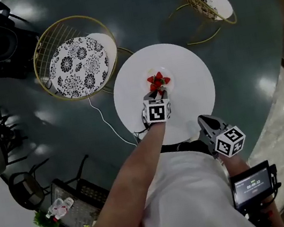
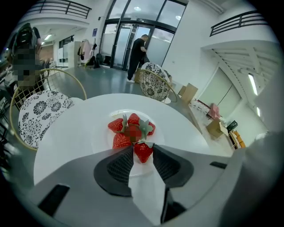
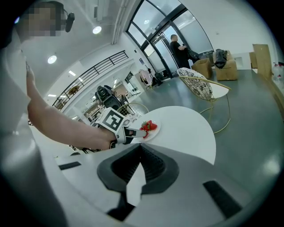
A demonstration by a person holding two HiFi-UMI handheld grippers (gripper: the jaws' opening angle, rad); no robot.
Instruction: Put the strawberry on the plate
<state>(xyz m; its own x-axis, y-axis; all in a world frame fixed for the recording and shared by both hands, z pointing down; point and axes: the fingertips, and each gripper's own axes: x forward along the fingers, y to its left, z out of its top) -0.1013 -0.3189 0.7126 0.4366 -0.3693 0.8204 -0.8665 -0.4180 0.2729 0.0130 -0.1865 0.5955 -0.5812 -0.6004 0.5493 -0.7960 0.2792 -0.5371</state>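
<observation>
Left gripper [image 2: 143, 148] first: its dark ridged pads are clamped on a small red strawberry with a green leafy cap [image 2: 143, 153], pinched across the berry's sides, cap pointing away from the tongs. The berry sits low over the near edge of a shallow white round plate [image 2: 100, 142] (can't tell if it's touching the plate or just above it). Right behind it on the same plate is a heap of more red strawberries [image 2: 116, 126], just beside the held one.

Handling, as I judge it: light, soft and easy to bruise, with a slightly slick skin. A gentle grip across the widest part of the body looks right, not the cap or the pointed tip (a hard squeeze would crush it). The current hold looks about there.

Right gripper [image 3: 140, 146]: jaws together, nothing between them, held back near the person's body and well apart from the plate.

Further out: the plate rests on a round white table [image 1: 190, 80], and beside that stands a gold wire chair with a black-and-white floral cushion [image 1: 77, 67].
</observation>
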